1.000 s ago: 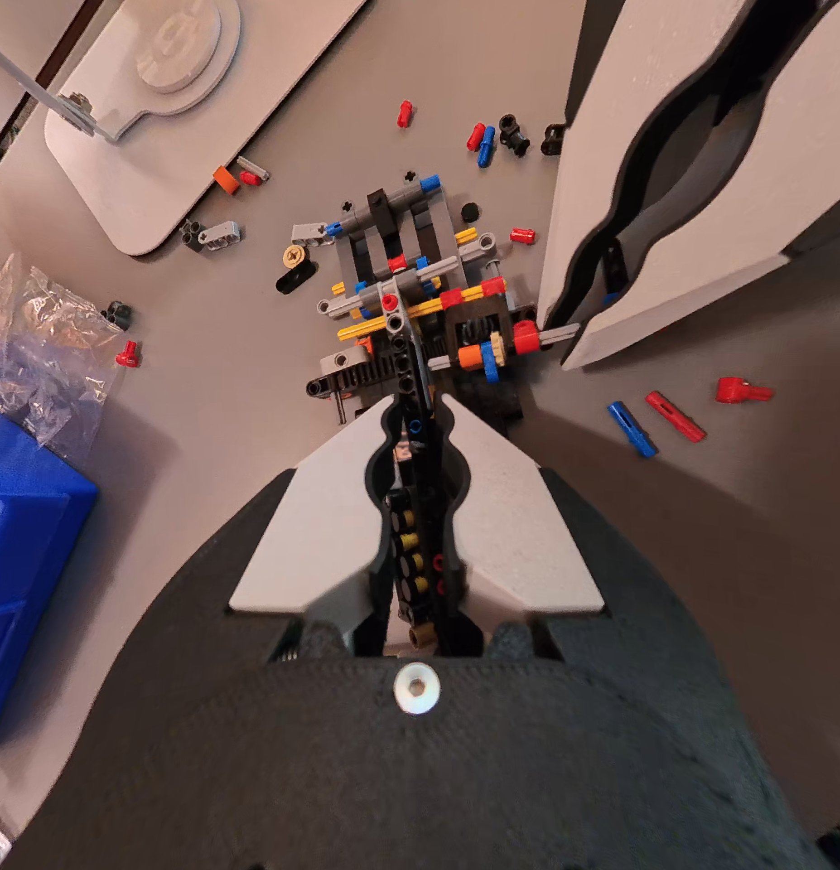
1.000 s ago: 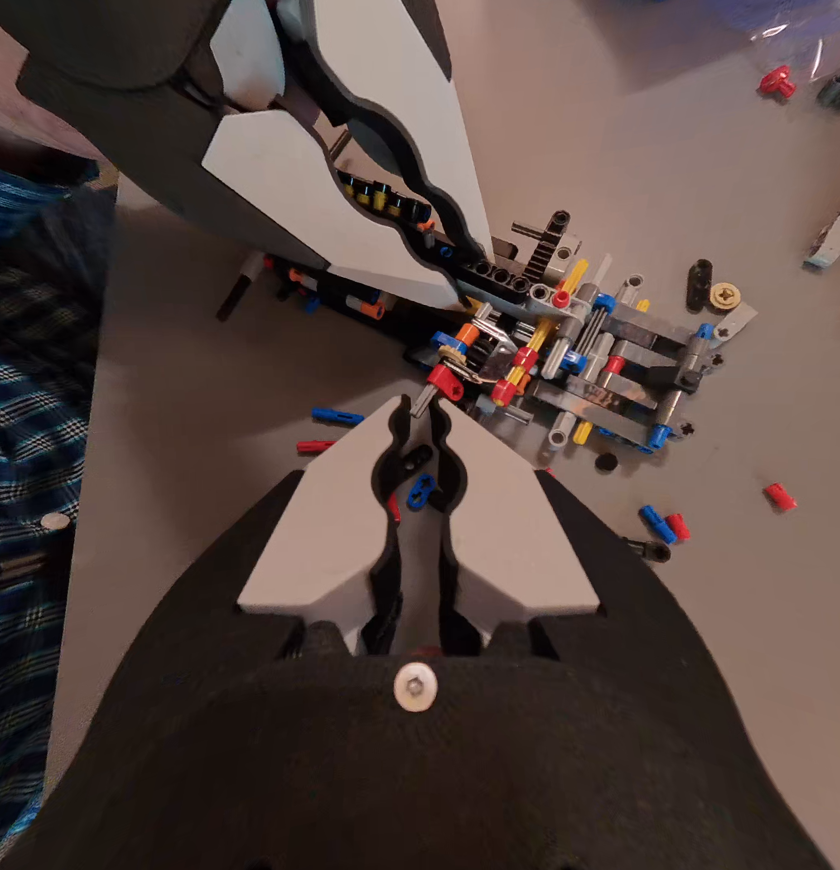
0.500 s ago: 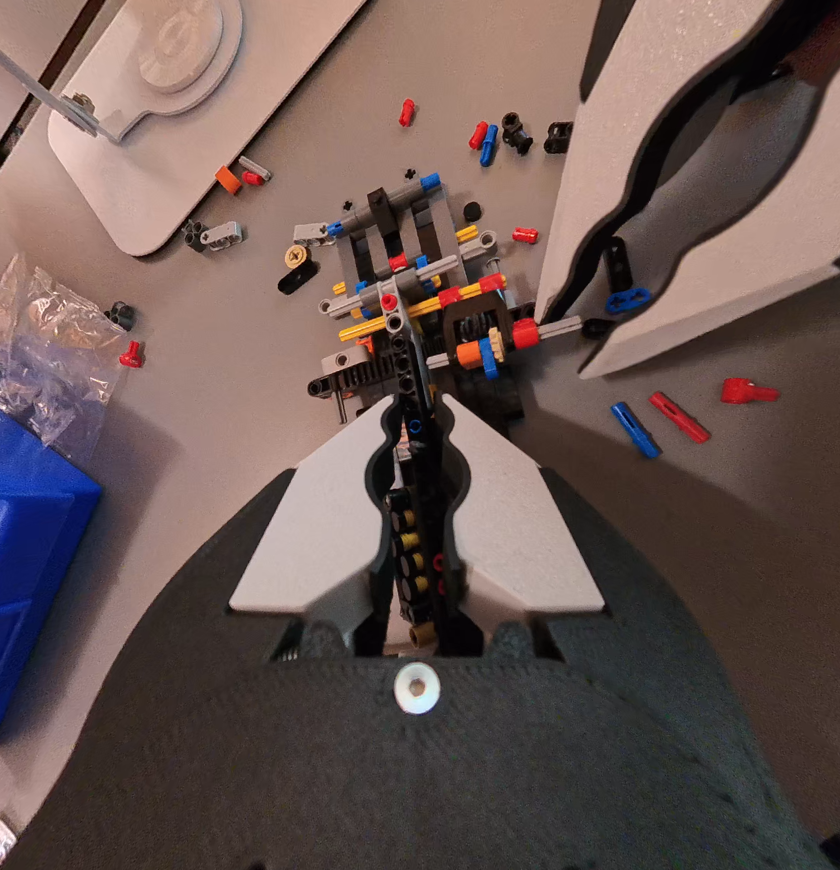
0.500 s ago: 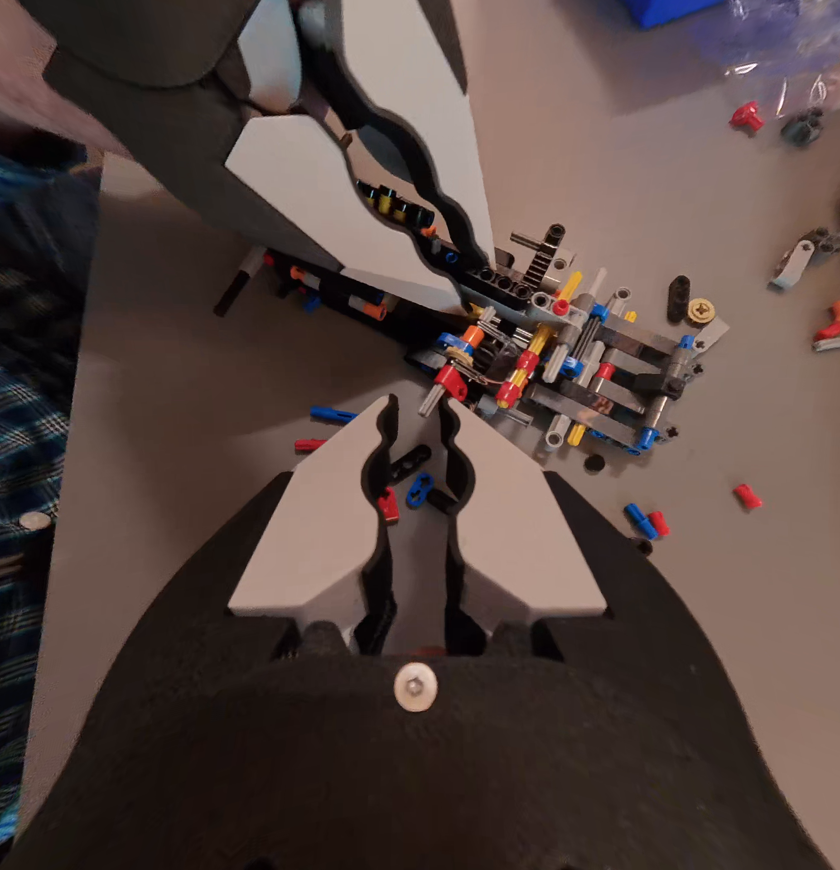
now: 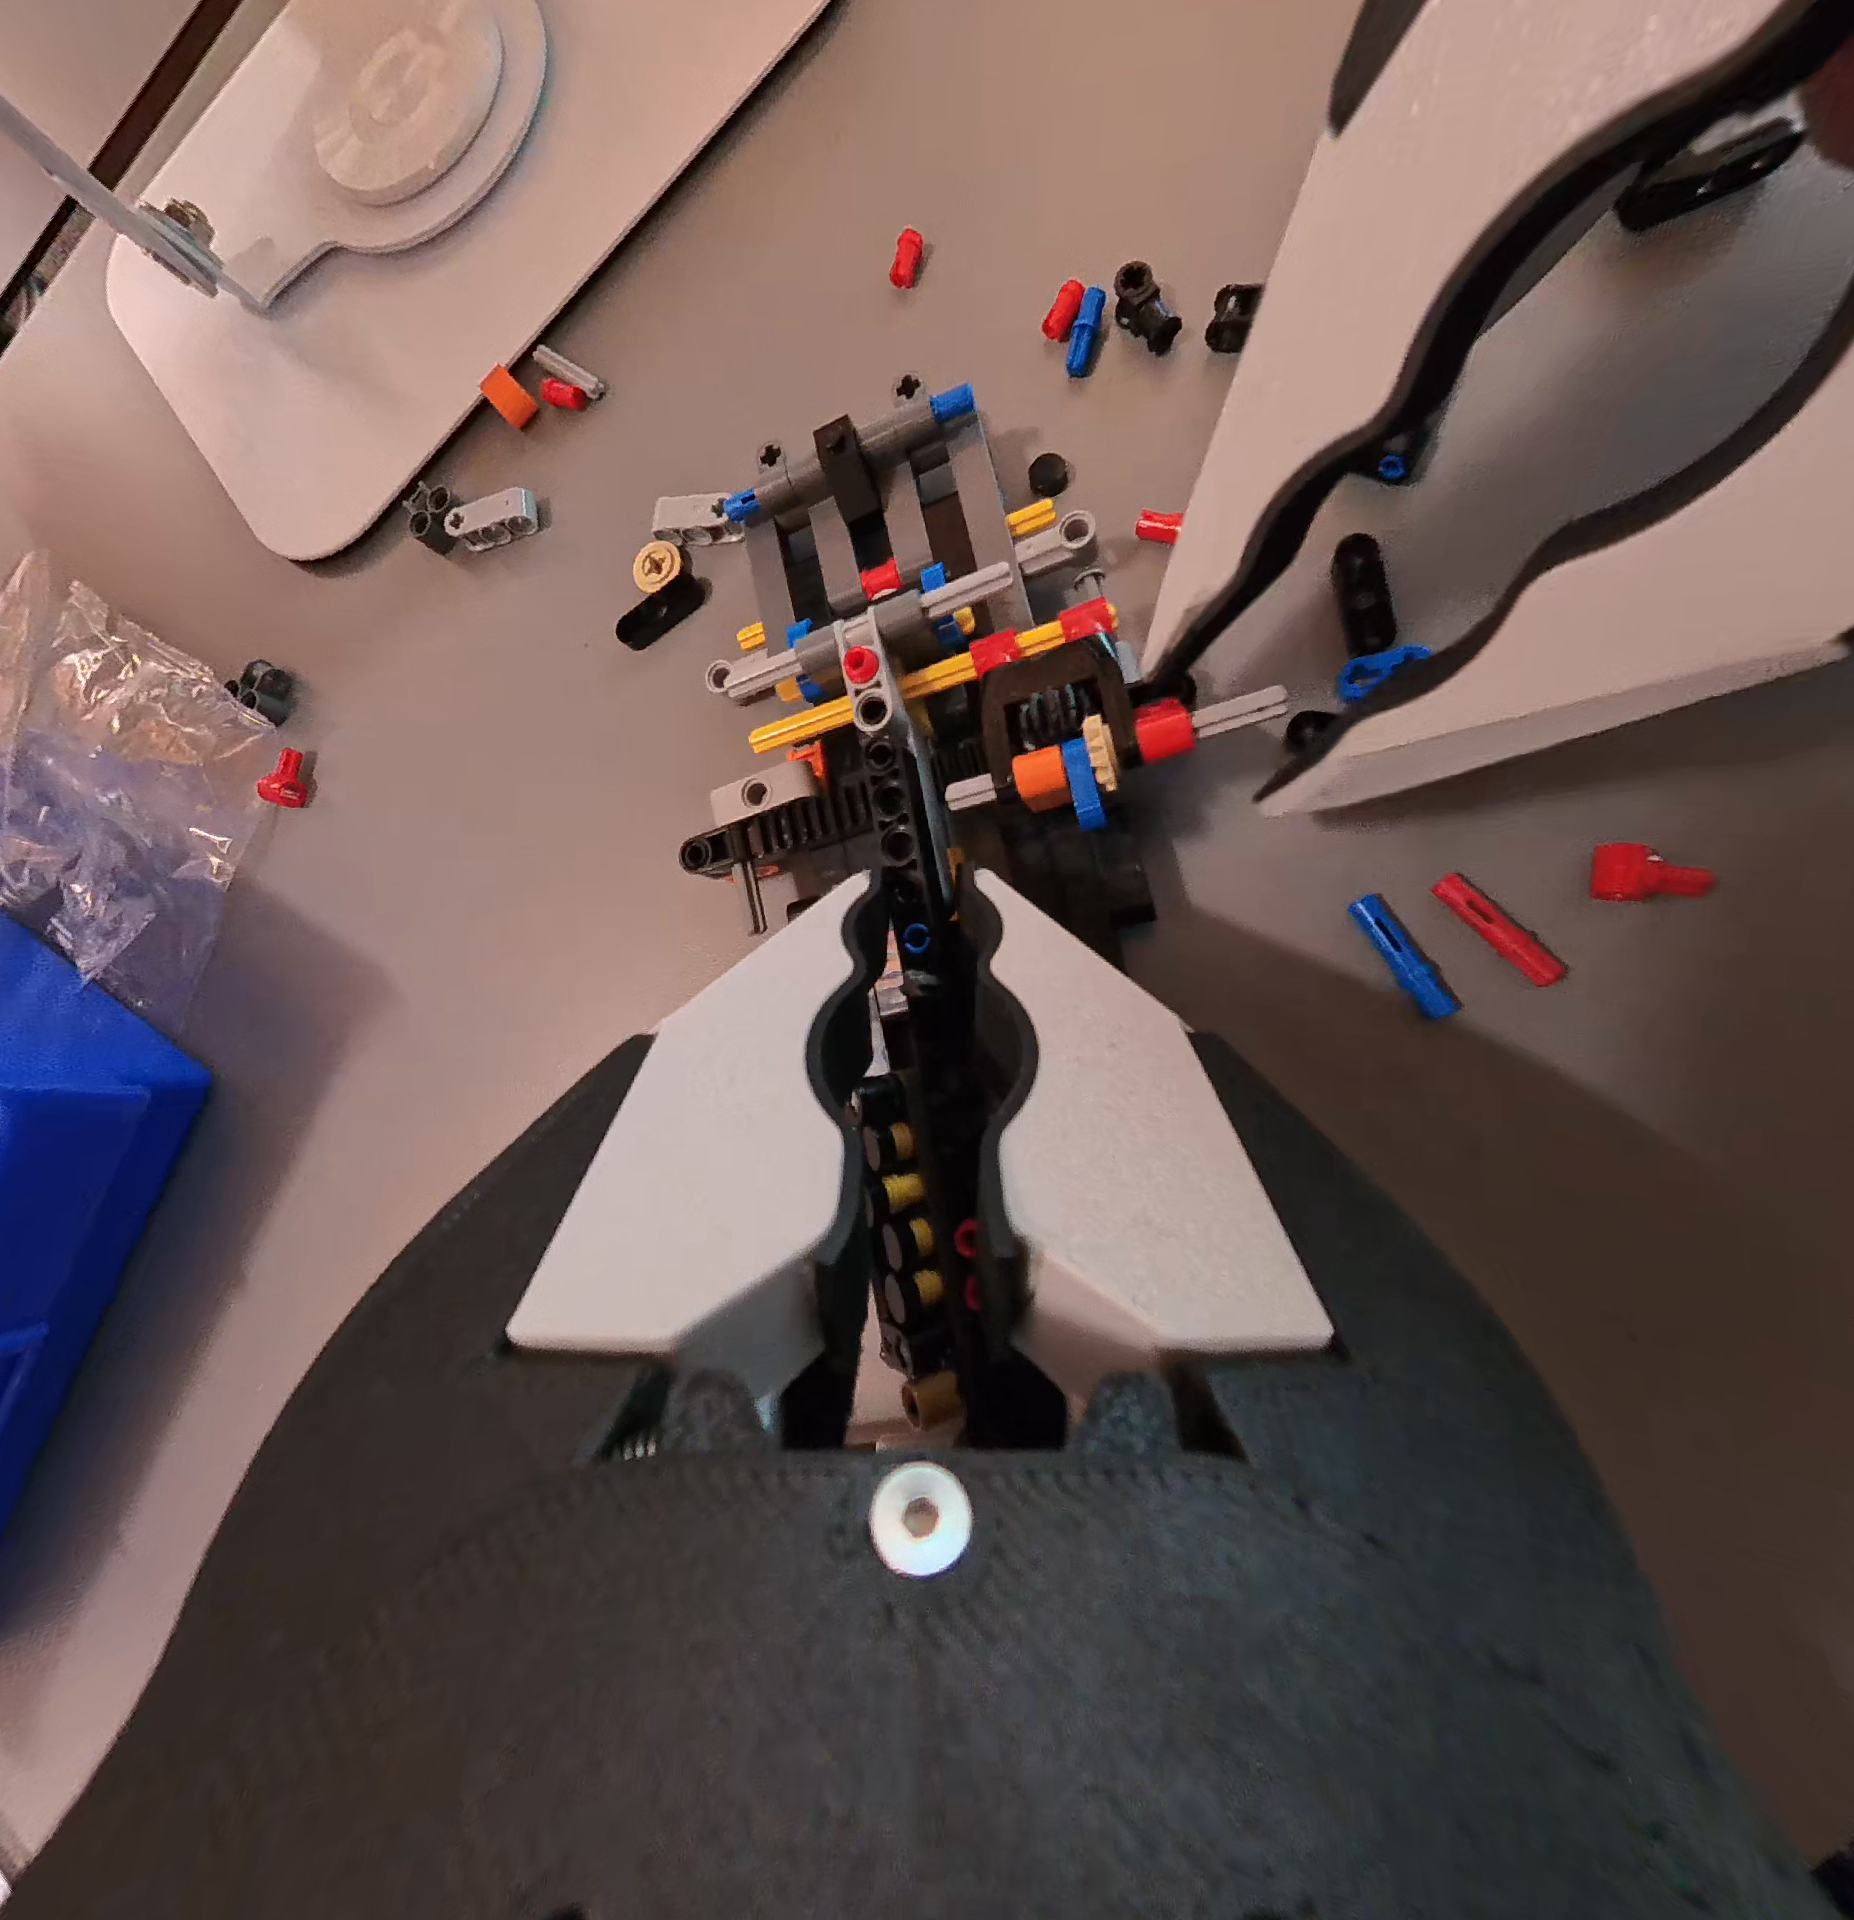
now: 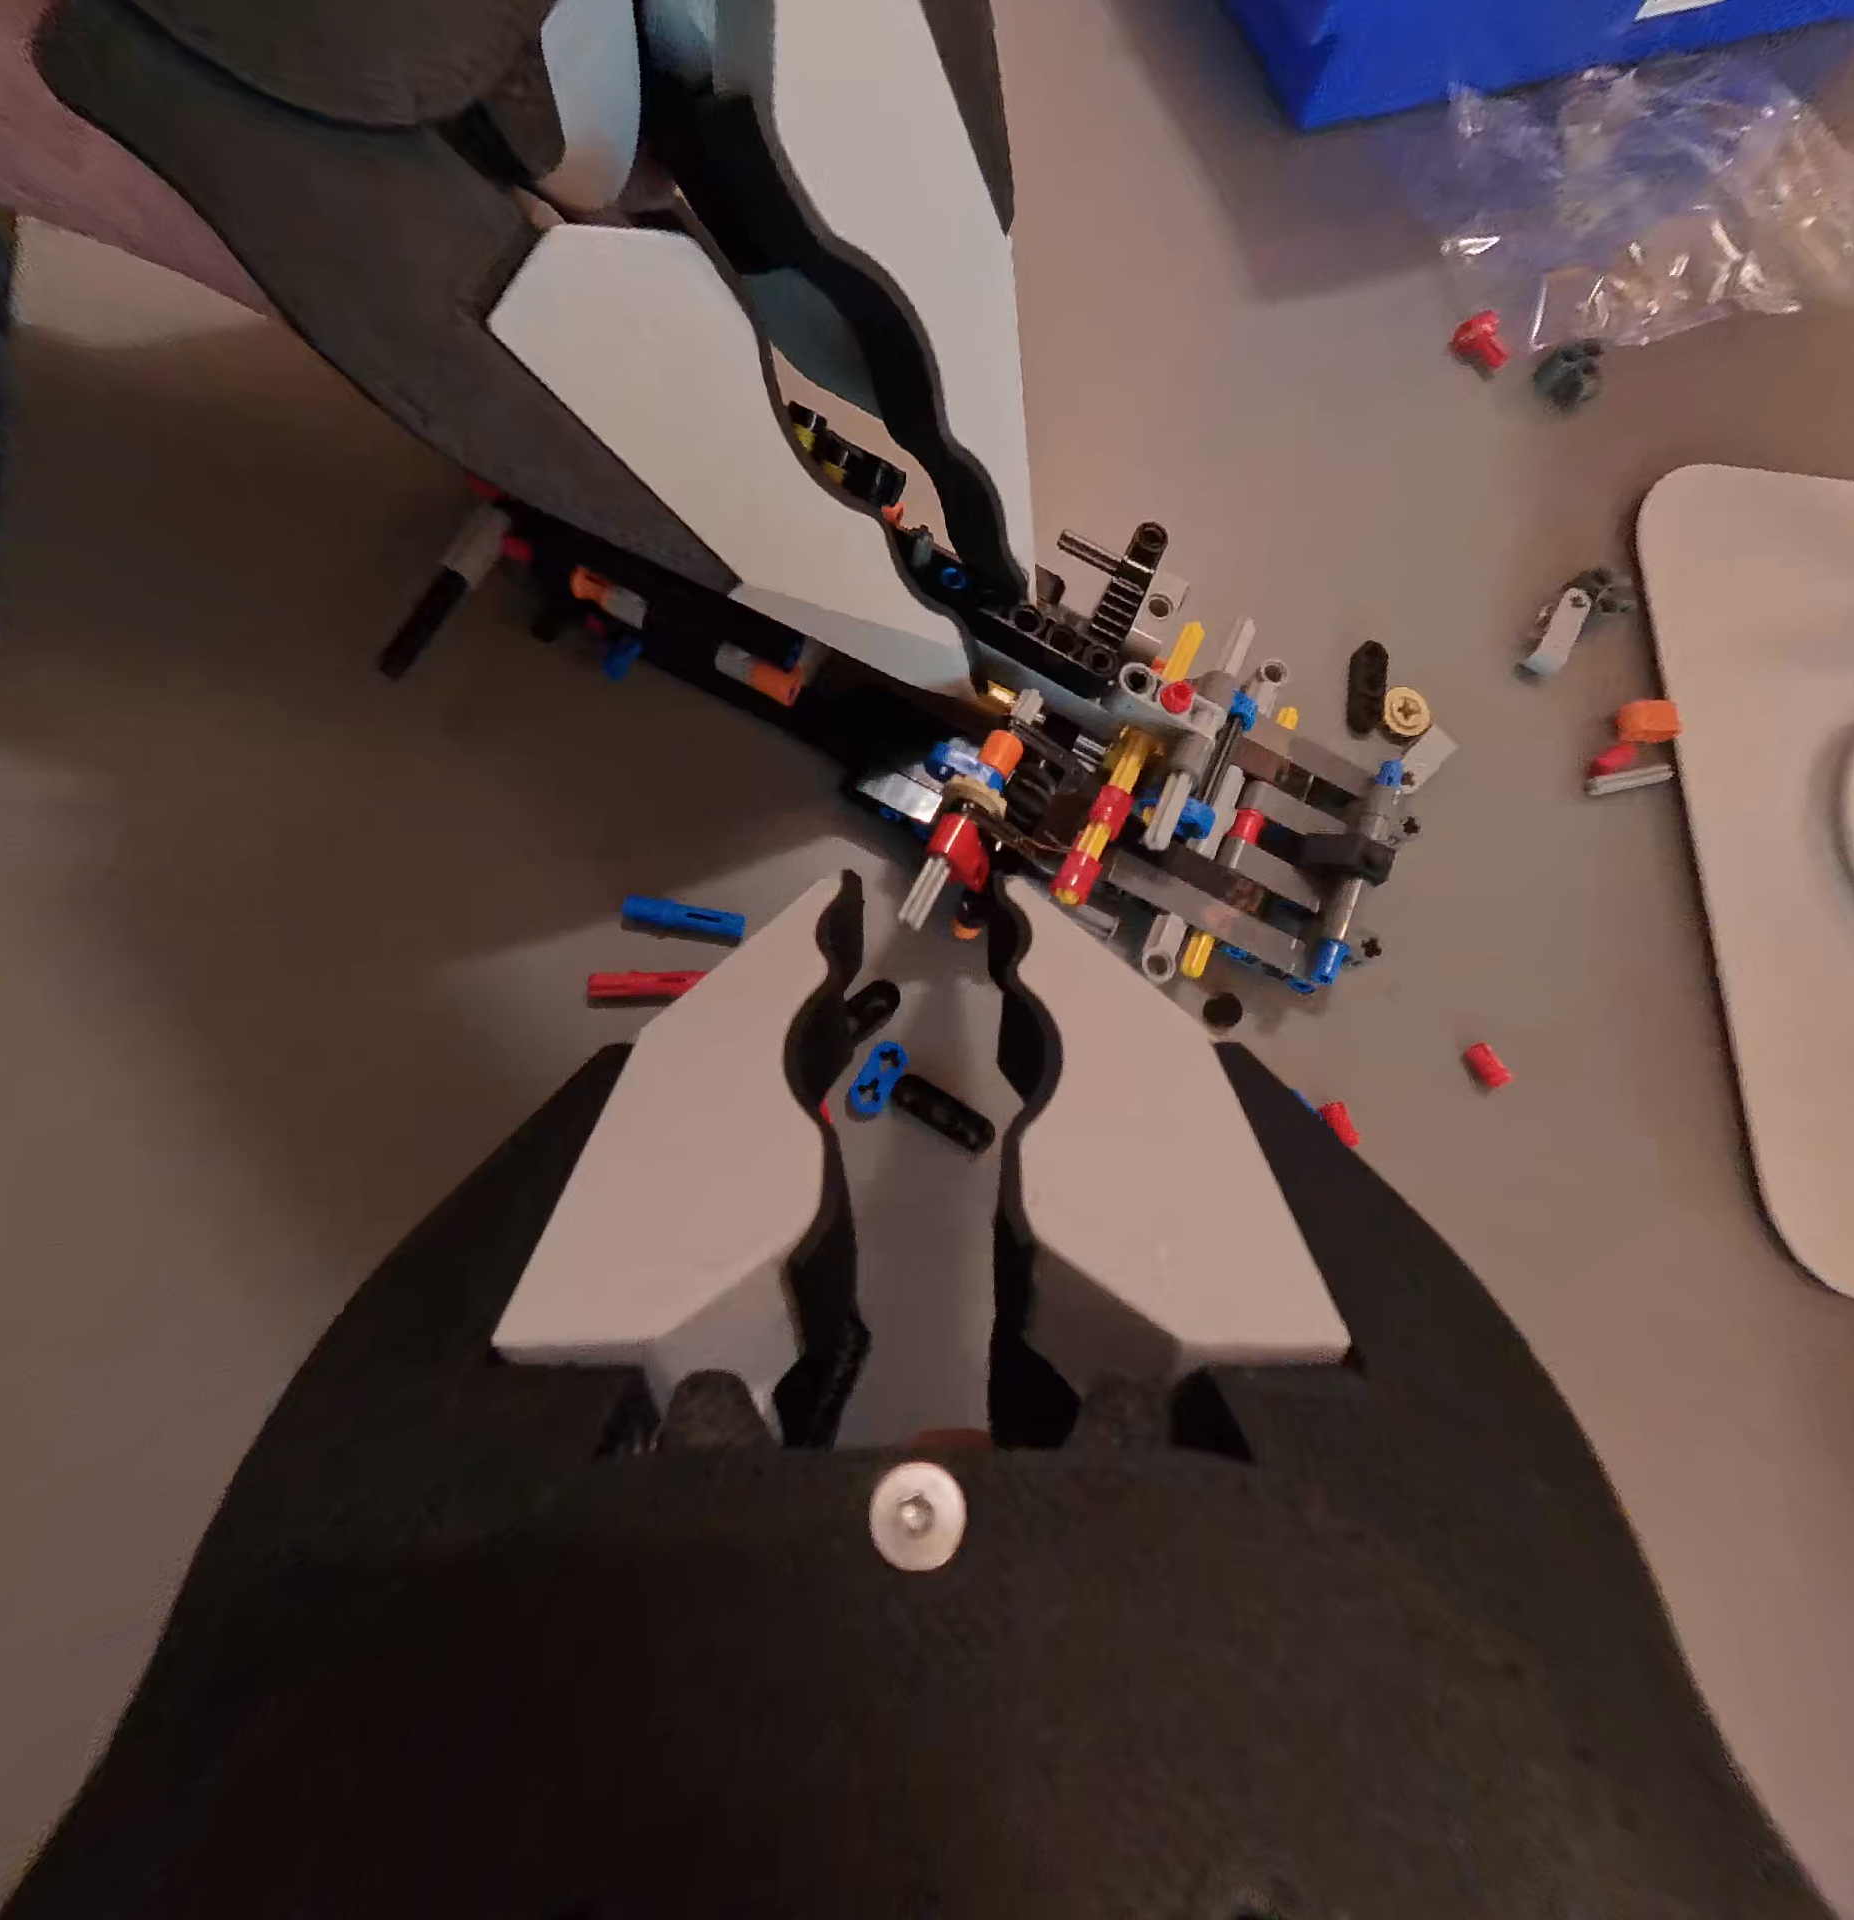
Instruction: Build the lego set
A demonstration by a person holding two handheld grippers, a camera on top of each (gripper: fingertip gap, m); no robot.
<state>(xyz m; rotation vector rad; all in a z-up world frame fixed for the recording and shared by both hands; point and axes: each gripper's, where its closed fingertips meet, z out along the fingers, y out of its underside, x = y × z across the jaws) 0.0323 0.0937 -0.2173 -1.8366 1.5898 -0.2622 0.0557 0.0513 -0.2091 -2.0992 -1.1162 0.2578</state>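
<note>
The partly built lego model [image 5: 902, 623] of grey, black, yellow and red technic parts lies on the grey table. My left gripper [image 5: 918, 904] is shut on the model's long black beam [image 5: 897, 800]. In the right wrist view it [image 6: 990, 613] comes in from the upper left, holding that beam [image 6: 1048, 634]. My right gripper [image 6: 928, 899] is open and empty. Its tips flank the grey axle with the red bush [image 6: 949, 847] that sticks out of the model [image 6: 1214, 821]. A small blue piece [image 6: 878, 1075] and a black link [image 6: 944, 1112] lie on the table between its fingers.
Loose blue [image 5: 1401, 956] and red [image 5: 1494, 928] pins lie right of the model, with several more small parts behind it. A blue bin [image 5: 50, 1195] and a clear plastic bag [image 5: 92, 748] sit on the left. A white stand base [image 5: 383, 260] is at the back left. The left gripper's tips are roughly 5 cm from the right gripper's.
My right gripper has opened wider and drawn back a little from the grey axle it was nearly closed around. My left gripper has kept its hold on the beam.
</note>
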